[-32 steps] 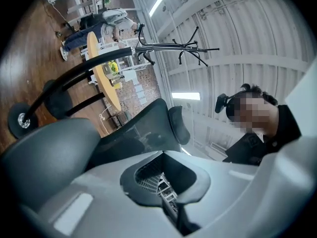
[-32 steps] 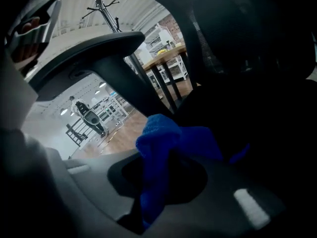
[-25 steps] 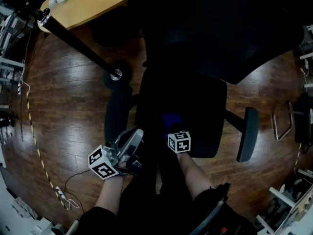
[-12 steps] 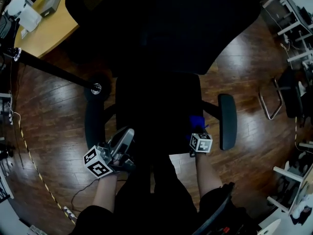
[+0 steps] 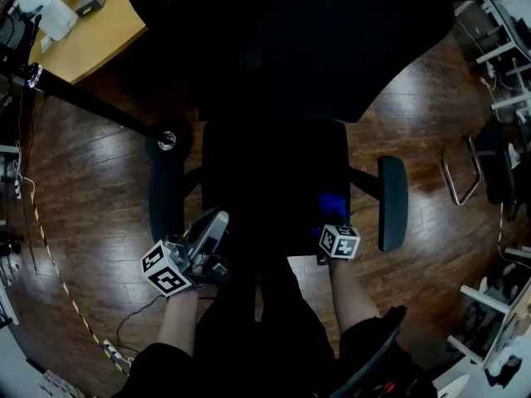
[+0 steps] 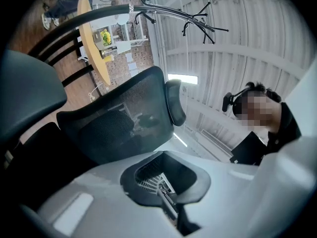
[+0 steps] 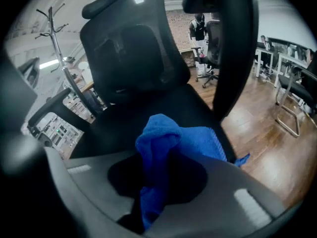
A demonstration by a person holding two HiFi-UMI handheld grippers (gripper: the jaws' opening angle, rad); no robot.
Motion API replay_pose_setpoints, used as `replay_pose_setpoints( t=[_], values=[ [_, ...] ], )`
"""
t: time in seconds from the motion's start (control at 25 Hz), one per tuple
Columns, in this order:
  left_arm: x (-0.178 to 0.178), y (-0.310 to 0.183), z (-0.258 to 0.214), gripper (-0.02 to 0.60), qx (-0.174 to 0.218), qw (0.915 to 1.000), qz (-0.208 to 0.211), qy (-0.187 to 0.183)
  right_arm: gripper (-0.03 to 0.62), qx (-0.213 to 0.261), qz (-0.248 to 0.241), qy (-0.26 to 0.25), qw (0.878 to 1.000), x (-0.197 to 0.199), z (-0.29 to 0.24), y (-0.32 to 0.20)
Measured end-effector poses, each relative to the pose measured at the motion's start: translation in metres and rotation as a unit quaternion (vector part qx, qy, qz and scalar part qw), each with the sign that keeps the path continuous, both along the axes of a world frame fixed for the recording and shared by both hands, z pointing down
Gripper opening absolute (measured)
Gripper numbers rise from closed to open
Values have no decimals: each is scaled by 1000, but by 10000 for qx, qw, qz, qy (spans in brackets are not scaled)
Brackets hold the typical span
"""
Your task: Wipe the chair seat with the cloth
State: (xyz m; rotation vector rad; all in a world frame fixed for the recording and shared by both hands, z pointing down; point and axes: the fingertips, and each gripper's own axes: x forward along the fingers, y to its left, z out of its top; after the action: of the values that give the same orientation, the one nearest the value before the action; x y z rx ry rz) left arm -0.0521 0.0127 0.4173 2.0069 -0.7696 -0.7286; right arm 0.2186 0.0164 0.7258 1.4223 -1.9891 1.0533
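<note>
The black chair seat (image 5: 274,181) lies below me in the head view, under the tall mesh backrest (image 5: 282,40). My right gripper (image 5: 331,220) is shut on the blue cloth (image 5: 333,205) and presses it on the seat's front right corner, next to the right armrest (image 5: 392,201). In the right gripper view the cloth (image 7: 166,140) bunches up out of the gripper (image 7: 153,182) and spreads over the seat (image 7: 148,110). My left gripper (image 5: 213,224) is held off the seat's front left corner, shut and holding nothing. It points upward at the backrest (image 6: 114,120).
The left armrest (image 5: 163,201) stands beside the left gripper. A black coat-stand pole (image 5: 91,98) runs to its foot (image 5: 168,140) on the wooden floor. A wooden desk (image 5: 91,31) is at the far left, a metal chair frame (image 5: 460,168) at the right, a cable (image 5: 50,247) on the floor.
The right gripper has dragged the cloth from the middle front of the seat to its front right corner. The left gripper has stayed by the left corner.
</note>
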Motion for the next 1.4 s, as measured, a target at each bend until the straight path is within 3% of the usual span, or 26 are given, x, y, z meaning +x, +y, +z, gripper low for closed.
replay_pose_setpoints(
  t=[0.16,0.4,0.56,0.68,0.92,1.08,1.2,1.4],
  values=[
    [-20,5,0,0,5,9997,-246,-18,60,-135,-704,-708,9949,-103,2,22],
    [-57,22,-1,0,-4,9974,-693,-214,60,-548,-2211,-1478,9624,-275,-5,71],
    [-86,33,0,0,-50,9947,-987,-286,60,-699,-2545,-1619,9509,-342,-9,96],
    [-104,43,4,0,-108,9918,-1217,-377,60,-823,-2834,-1454,9443,-369,3,118],
    [-116,58,11,0,-170,9901,-1324,-429,60,-573,-3054,-1327,9412,-374,9,129],
    [-105,53,10,0,-135,9918,-1214,-362,60,-466,-3118,-1226,9411,-352,9,128],
    [-90,46,9,0,-89,9941,-1035,-327,60,-472,-2726,-1011,9556,-307,17,116],
    [-60,31,9,0,-16,9973,-678,-281,60,-493,-1814,-565,9805,-190,34,89]
  ],
)
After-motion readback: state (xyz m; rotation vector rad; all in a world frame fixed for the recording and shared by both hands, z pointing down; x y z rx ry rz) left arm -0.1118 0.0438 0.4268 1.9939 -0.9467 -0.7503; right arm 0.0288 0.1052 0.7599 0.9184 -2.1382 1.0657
